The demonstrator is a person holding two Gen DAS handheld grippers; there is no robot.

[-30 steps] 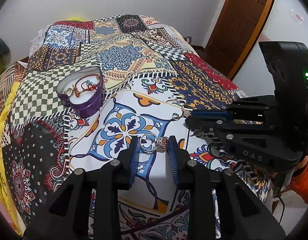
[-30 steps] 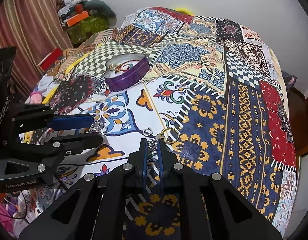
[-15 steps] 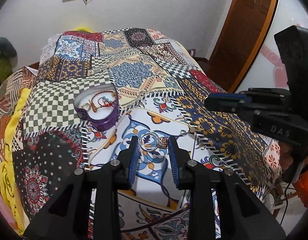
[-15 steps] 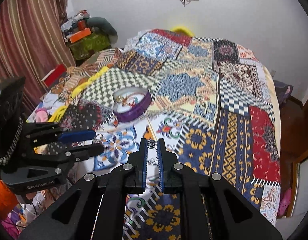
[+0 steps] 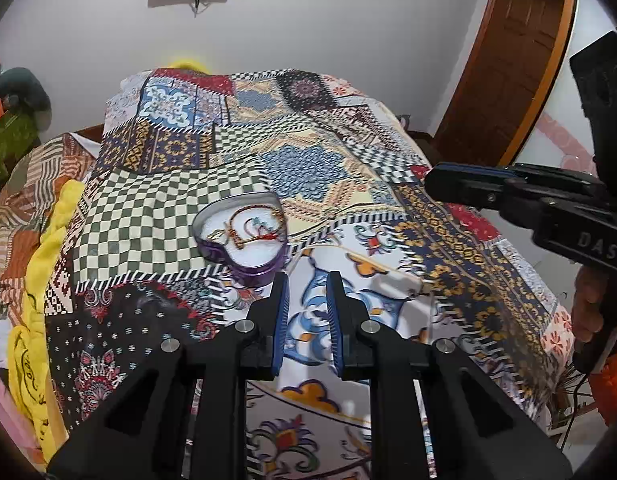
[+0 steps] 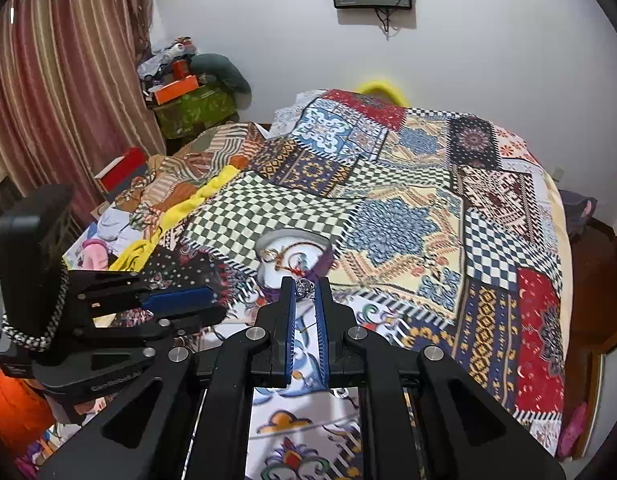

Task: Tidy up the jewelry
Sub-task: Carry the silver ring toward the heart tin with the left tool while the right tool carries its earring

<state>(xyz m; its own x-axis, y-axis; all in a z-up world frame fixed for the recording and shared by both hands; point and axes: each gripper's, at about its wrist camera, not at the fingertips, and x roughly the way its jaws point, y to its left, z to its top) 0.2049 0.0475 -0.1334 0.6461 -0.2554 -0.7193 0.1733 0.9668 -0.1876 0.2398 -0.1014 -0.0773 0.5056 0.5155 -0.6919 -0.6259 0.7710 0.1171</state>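
Note:
A purple heart-shaped tin (image 5: 244, 236) sits on the patchwork bedspread with a thin bracelet and small jewelry inside; it also shows in the right wrist view (image 6: 296, 252). My left gripper (image 5: 307, 284) hangs just in front of the tin, jaws apart, nothing visible between them. My right gripper (image 6: 305, 288) is shut on a small silver ring (image 6: 305, 286) at its fingertips, held above the bed just in front of the tin. The right gripper also shows in the left wrist view (image 5: 460, 188), to the right of the tin.
The patchwork bedspread (image 5: 320, 168) covers the bed. Yellow cloth (image 5: 48, 248) and piled clothes lie along the left edge. A green box (image 6: 192, 112) with clutter stands by the curtain. A wooden door (image 5: 508, 60) is at the right.
Both grippers rose and moved toward the tin. The ring between the left jaws earlier is no longer seen there. The right gripper still holds its ring.

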